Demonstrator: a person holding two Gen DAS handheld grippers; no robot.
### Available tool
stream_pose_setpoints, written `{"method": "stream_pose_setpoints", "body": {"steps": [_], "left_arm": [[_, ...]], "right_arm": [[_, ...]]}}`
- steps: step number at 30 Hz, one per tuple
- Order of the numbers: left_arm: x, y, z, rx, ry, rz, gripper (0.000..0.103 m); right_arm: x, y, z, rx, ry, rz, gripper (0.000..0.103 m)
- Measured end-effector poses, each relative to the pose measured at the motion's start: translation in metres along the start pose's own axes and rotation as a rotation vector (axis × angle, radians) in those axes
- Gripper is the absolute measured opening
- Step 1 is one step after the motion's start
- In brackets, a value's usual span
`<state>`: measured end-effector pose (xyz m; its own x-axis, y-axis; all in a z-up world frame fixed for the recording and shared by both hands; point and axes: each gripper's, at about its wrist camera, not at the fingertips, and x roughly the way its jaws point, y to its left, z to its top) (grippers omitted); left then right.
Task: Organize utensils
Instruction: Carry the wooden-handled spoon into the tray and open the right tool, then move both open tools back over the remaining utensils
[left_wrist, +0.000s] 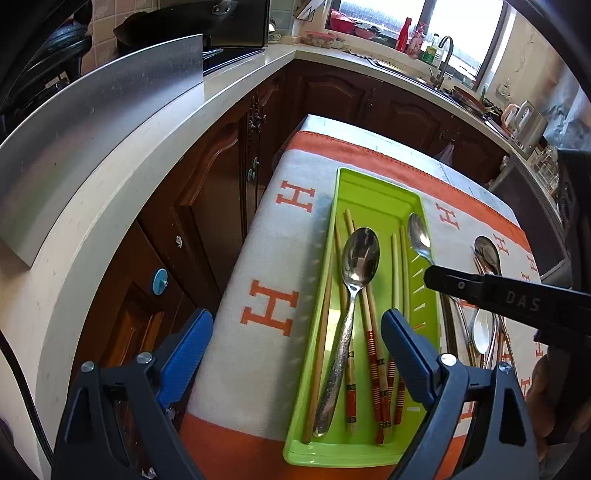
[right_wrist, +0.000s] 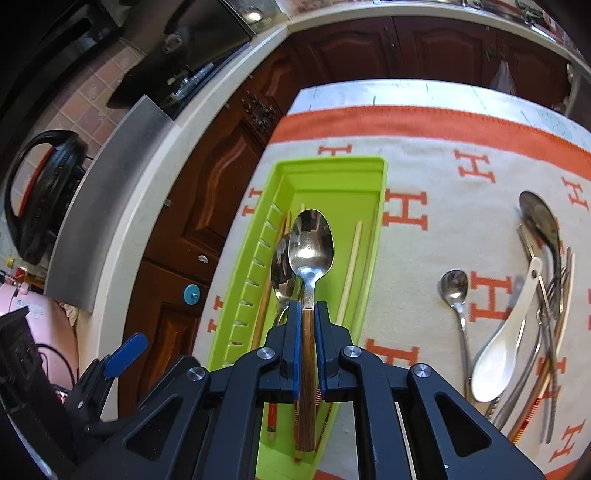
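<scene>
1. Right now my right gripper (right_wrist: 307, 325) has its jaws clamped on the wooden handle of a steel spoon (right_wrist: 311, 240), held over the green tray (right_wrist: 376, 221).
2. My left gripper (left_wrist: 295, 347) hangs beside the tray, jaws apart, holding nothing.
3. The spoon looks stiff, light and slick at the bowl; the wood grip seems the safest hold.
4. Loose utensils (right_wrist: 532, 302) overlap on the tabletop cloth (right_wrist: 424, 166); I can't count them.
5. Lower tray end hidden behind my jaws.

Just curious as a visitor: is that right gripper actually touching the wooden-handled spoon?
Touching. The right wrist view shows the right gripper with both blue pads pressed against the wooden-handled spoon, clamping its handle.
</scene>
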<state>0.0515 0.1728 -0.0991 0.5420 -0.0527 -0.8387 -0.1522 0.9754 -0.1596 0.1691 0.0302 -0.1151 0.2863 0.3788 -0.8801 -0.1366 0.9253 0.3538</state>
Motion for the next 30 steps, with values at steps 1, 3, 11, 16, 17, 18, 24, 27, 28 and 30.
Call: {"method": "stream_pose_setpoints", "body": {"steps": [1,3,11,16,17,18,24,27,28,30], "left_arm": [[0.000,0.000,0.000,-0.001,0.000,-0.001,0.091],[0.000,0.001,-0.001,0.000,-0.001,0.000,0.091],[-0.001,-0.006,-0.003,0.011,0.002,-0.003,0.091],[-0.004,-0.015,-0.005,0.031,0.001,-0.002,0.091],[-0.005,-0.017,-0.005,0.035,0.001,-0.003,0.091],[-0.006,-0.019,-0.005,0.038,0.002,-0.004,0.091],[-0.012,-0.035,-0.008,0.070,0.001,-0.006,0.091],[-0.015,-0.046,-0.008,0.090,0.000,-0.006,0.091],[-0.017,-0.049,-0.008,0.097,-0.001,-0.007,0.091],[-0.019,-0.057,-0.009,0.110,-0.003,-0.007,0.091]], "right_arm": [[0.006,-0.002,0.000,0.003,0.012,-0.002,0.007],[0.013,-0.002,-0.001,0.007,0.031,-0.010,0.008],[0.009,-0.009,-0.006,0.010,0.024,-0.013,0.014],[-0.002,-0.017,-0.014,-0.019,0.018,-0.041,0.015],[-0.005,-0.019,-0.017,-0.025,0.016,-0.046,0.015],[-0.008,-0.022,-0.019,-0.026,0.014,-0.048,0.015],[-0.027,-0.043,-0.034,-0.022,-0.006,-0.063,0.016],[-0.039,-0.057,-0.040,-0.012,-0.018,-0.072,0.016],[-0.044,-0.064,-0.043,-0.006,-0.023,-0.074,0.016],[-0.051,-0.073,-0.046,0.004,-0.031,-0.077,0.016]]}}
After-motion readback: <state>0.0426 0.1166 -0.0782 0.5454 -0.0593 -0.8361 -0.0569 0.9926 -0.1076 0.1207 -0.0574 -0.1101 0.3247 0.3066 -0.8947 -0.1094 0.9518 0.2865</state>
